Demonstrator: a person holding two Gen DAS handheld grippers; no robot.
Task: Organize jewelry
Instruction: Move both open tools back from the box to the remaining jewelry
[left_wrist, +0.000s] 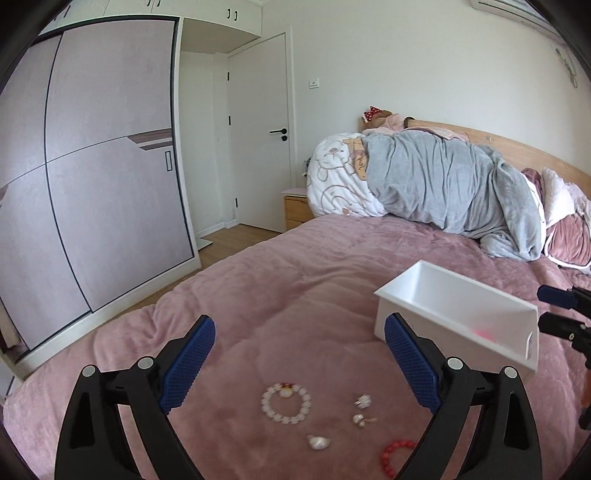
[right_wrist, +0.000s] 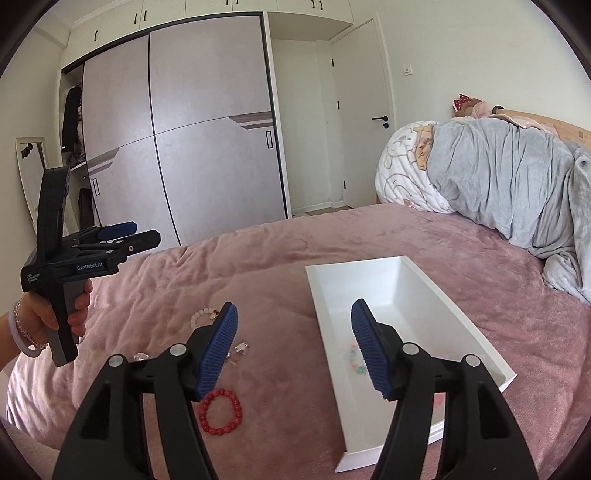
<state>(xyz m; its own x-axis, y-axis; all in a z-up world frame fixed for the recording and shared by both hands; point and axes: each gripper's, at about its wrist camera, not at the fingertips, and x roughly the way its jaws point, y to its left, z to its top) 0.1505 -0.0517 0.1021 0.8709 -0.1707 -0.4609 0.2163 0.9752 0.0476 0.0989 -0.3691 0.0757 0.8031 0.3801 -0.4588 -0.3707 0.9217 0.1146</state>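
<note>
Jewelry lies on the pink bedspread (left_wrist: 277, 295). A white bead bracelet (left_wrist: 286, 404) lies below my open, empty left gripper (left_wrist: 299, 362), with small silver pieces (left_wrist: 362, 401) and a clear stone (left_wrist: 318, 442) beside it. A red bead bracelet (right_wrist: 220, 411) lies under my open, empty right gripper (right_wrist: 293, 347); it also shows in the left wrist view (left_wrist: 397, 456). The white tray (right_wrist: 400, 273) stands to the right and holds a pastel bead bracelet (right_wrist: 355, 357). The left gripper (right_wrist: 125, 236) shows in the right wrist view, raised above the bed's left side.
A pile of grey and white quilts (left_wrist: 443, 184) fills the head of the bed. A wooden headboard (left_wrist: 517, 146), a nightstand (left_wrist: 295, 208), a sliding wardrobe (left_wrist: 92, 166) and a white door (left_wrist: 258, 129) stand beyond. The bed's edge (left_wrist: 110, 321) drops to wooden floor.
</note>
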